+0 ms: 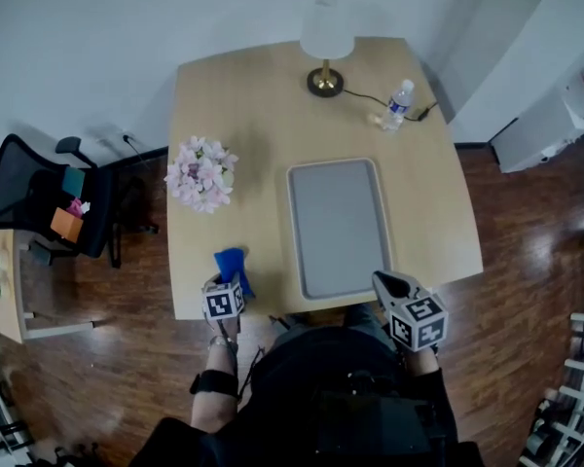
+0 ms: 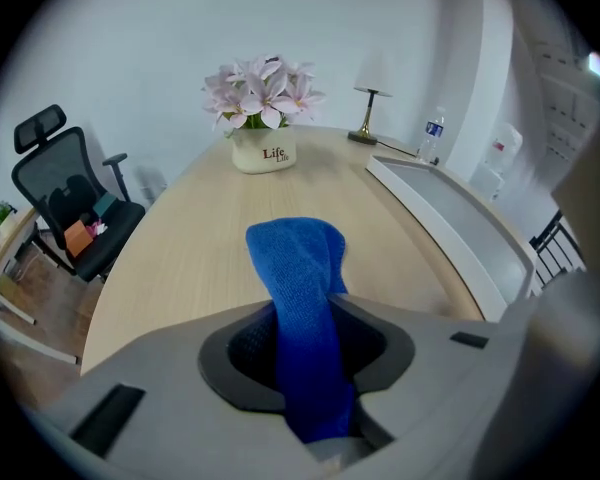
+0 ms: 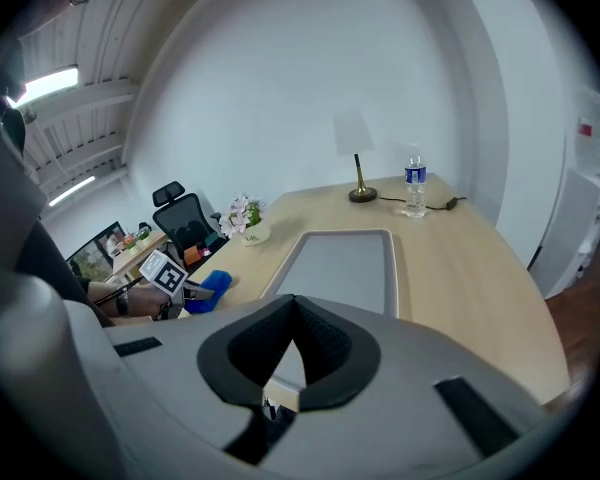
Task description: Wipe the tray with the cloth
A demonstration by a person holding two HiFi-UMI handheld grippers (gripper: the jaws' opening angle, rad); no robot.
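Note:
A grey rectangular tray (image 1: 336, 224) lies on the pale wooden table (image 1: 263, 105), right of centre and reaching almost to the near edge. The blue cloth (image 1: 232, 265) sits on the table near its front edge, left of the tray. My left gripper (image 1: 228, 282) is shut on the cloth's near end. In the left gripper view the cloth (image 2: 298, 268) runs pinched between both pads and drapes forward onto the wood. My right gripper (image 1: 385, 281) hovers at the tray's near right corner. In the right gripper view its pads meet at the tips (image 3: 294, 311) with nothing between them.
A white pot of pink flowers (image 1: 201, 173) stands left of the tray. At the far edge are a lamp with a brass base (image 1: 325, 78), its cable, and a water bottle (image 1: 397, 103). A black office chair (image 1: 39, 197) stands on the wood floor to the left.

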